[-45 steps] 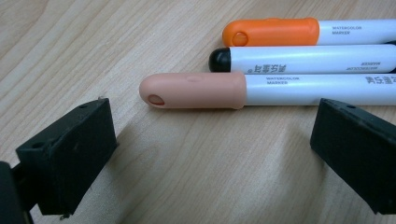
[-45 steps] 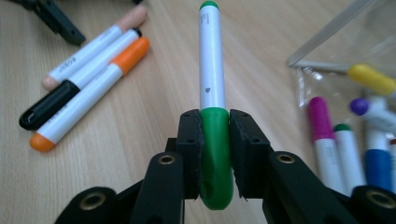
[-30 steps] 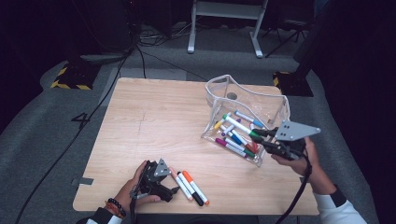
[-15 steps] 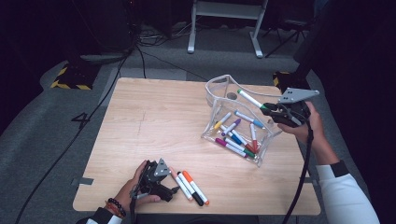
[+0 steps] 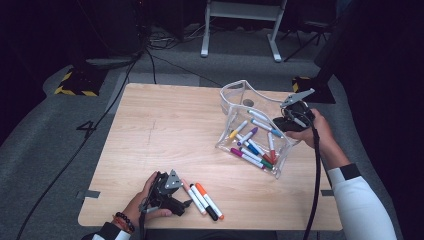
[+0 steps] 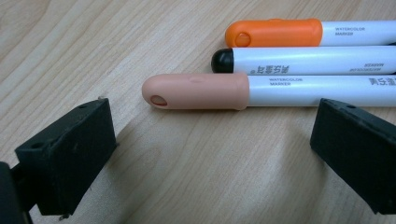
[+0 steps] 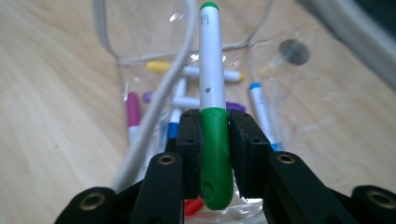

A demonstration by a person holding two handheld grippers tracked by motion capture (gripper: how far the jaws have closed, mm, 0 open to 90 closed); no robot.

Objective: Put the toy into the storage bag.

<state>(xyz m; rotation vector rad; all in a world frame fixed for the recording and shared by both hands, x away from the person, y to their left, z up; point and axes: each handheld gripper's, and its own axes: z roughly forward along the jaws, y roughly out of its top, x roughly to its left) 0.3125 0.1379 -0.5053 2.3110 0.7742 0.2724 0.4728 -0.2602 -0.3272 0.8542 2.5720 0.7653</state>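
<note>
While clamped in the right claw [image 7: 215, 140], green marker [image 7: 212, 74], over clear pouch [image 7: 289, 93]

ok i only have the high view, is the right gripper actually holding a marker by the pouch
observer: yes, the right gripper has its jaws shut on the cap of the green-capped marker.
operator: which way does it point
observer: its far end points into the clear pouch, where other markers lie.
operator: and the left gripper, got anything
observer: no, its jaws stand open, apart from the peach-capped marker, the nearest of three lying side by side on the table.
</note>
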